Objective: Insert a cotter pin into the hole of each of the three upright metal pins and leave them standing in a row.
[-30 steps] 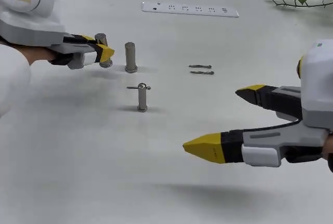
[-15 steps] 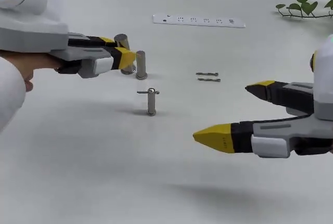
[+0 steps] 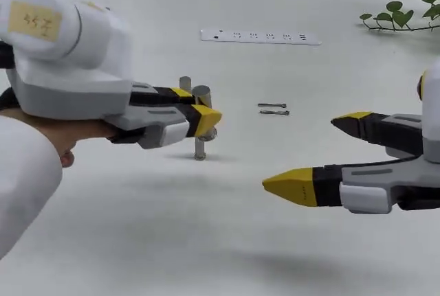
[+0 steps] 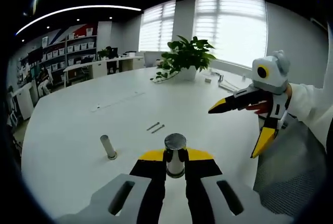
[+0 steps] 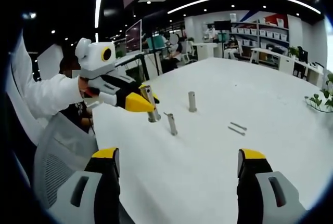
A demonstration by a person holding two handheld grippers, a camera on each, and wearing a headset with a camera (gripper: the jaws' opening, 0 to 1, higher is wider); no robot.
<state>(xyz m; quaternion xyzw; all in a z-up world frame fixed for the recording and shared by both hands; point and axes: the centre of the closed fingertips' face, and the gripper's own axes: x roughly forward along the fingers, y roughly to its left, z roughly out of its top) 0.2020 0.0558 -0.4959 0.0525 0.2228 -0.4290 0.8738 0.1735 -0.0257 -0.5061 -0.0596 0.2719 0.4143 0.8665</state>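
Yellow sticker, left gripper: marks unreadable, perhaps digits.

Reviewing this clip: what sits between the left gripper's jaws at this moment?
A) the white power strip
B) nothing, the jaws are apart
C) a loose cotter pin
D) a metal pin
D: in the left gripper view a metal pin stands clamped between the jaws of the left gripper, while the two loose cotter pins lie apart from it on the table.
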